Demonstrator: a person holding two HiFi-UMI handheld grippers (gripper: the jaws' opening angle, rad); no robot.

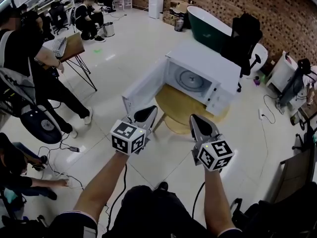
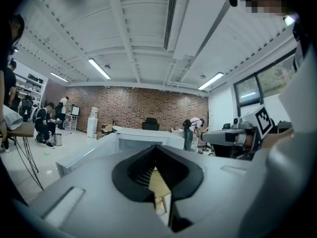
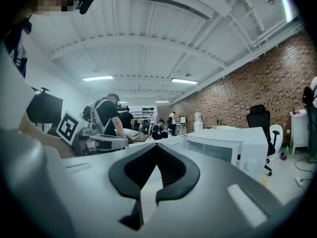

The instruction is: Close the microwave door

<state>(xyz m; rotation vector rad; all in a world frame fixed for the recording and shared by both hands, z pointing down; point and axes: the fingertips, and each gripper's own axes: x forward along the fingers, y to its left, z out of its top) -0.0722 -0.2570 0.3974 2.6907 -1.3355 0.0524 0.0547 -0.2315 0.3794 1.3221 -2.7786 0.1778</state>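
Observation:
A white microwave [image 1: 208, 76] stands on a round wooden table [image 1: 181, 110], and its door [image 1: 146, 86] hangs wide open to the left. The glass turntable shows inside. My left gripper [image 1: 151, 111] is shut and empty, and its tip sits just short of the door's free edge. To its right, my right gripper [image 1: 196, 119] is also shut and empty, over the table's near rim. In the left gripper view the shut jaws [image 2: 157, 151] point at the microwave [image 2: 143, 139] and its door [image 2: 81, 158]. In the right gripper view the jaws [image 3: 157, 151] have the microwave [image 3: 233, 150] to their right.
A dark green bathtub [image 1: 205, 24] and a black office chair [image 1: 245, 36] stand behind the microwave. A small folding table [image 1: 69, 46], several people and a floor fan [image 1: 42, 125] are at the left. Cables lie on the tiled floor [image 1: 64, 172].

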